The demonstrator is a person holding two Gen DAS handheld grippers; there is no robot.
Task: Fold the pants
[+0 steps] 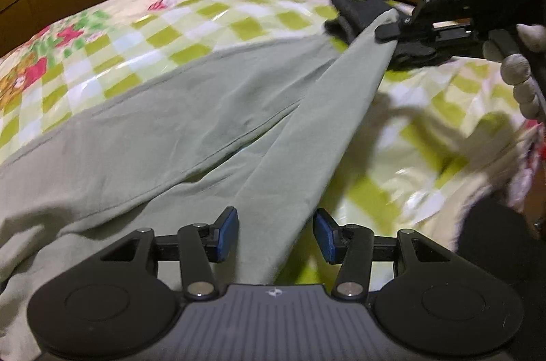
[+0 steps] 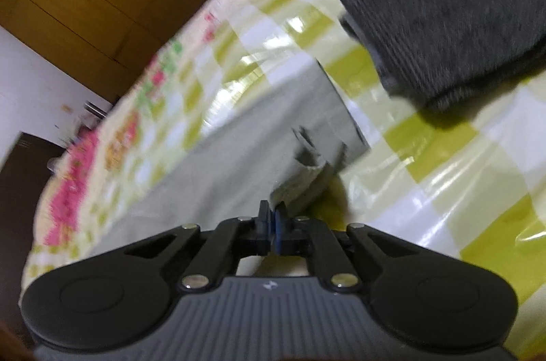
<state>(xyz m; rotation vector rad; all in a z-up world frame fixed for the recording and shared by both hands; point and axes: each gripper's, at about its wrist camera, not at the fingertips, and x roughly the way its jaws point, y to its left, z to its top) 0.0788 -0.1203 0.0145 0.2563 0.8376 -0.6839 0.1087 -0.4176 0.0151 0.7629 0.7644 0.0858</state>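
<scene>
Across the left and middle of the bed (image 1: 177,16), with its shiny green-and-white checked cover, the pale green pants (image 1: 143,122) lie spread flat, one leg running back toward the far side. The left gripper (image 1: 275,234) hovers low over the near part of the cloth with its blue-padded fingers (image 1: 228,234) set wide apart and closed on nothing, the fabric passing beneath the gap. From there the other leg rises in a taut strip to the upper right, where the right gripper (image 1: 387,33), held in a white-gloved hand (image 1: 522,67), pinches its end. In the right wrist view that gripper (image 2: 272,231) has its fingers pressed together on what looks like the cuff of the lifted leg (image 2: 300,183), though motion blur makes the exact edge hard to read. Beyond it, further right on the bed, sits a dark grey folded garment (image 2: 443,9), apart from the pants.
</scene>
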